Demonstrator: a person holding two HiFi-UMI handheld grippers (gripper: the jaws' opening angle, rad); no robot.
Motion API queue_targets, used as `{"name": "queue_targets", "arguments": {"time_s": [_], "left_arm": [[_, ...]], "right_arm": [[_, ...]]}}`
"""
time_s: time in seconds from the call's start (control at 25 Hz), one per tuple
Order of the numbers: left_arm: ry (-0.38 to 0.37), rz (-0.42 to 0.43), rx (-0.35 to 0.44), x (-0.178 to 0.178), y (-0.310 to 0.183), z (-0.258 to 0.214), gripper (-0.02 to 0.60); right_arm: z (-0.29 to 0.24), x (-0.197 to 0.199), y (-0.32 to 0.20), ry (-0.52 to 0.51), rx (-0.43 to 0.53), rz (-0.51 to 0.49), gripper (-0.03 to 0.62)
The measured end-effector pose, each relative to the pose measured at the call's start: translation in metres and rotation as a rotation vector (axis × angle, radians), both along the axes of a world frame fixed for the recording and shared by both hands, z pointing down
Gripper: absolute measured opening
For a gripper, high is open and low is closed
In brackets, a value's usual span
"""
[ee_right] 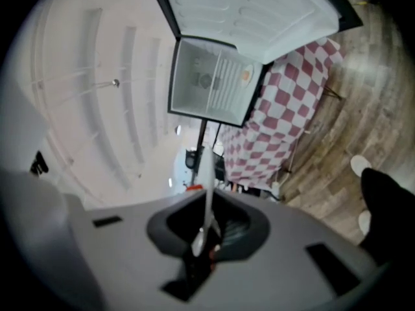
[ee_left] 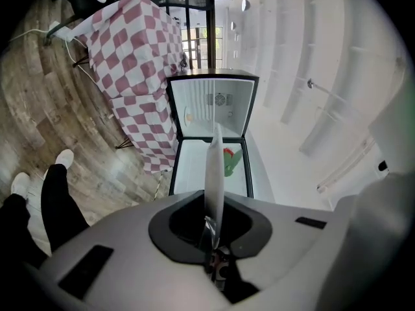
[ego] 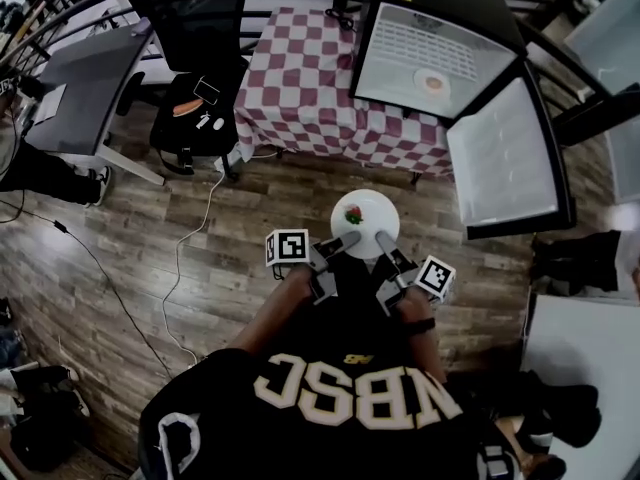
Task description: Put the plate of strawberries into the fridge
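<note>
Plate of strawberries: carried above the wood floor, in front of the person and well short of the fridge.

Left gripper: narrow, clamped on the plate's near-left rim. Its own view shows the rim edge-on between the jaws.

Right gripper: narrow, clamped on the near-right rim, with the rim likewise pinched edge-on.

Fruit sits left of the plate's centre. The plate looks roughly level.

Key relation: the fridge lies ahead and slightly to the right, beside the checked desk. Its door is swung open to the right and the compartment faces the person.

Judgement: straight carry forward with both grippers moving together. The right one is on the side nearer the door, so watch its clearance there.
</note>
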State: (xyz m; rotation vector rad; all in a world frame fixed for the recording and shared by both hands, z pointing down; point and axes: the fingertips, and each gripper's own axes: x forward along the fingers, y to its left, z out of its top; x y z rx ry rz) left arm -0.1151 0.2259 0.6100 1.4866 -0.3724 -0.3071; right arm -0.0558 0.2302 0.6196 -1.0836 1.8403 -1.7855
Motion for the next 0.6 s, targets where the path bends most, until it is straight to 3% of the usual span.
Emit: {"name": "queue_targets", "arguments": {"time_s": [0.2, 0.6], "left_arm": [[-0.008, -0.024, 0.011, 0.018, -0.052, -0.009, 0.035], [0.013, -0.037, 0.017, 0.085, -0.157, -0.038, 0.035]], "right_arm": [[-0.003, 0.016, -0.053, -0.086, 0.019, -0.005, 0.041], [-0.034, 0.082, -0.159, -0.089, 0.116, 0.009, 0.043]]}}
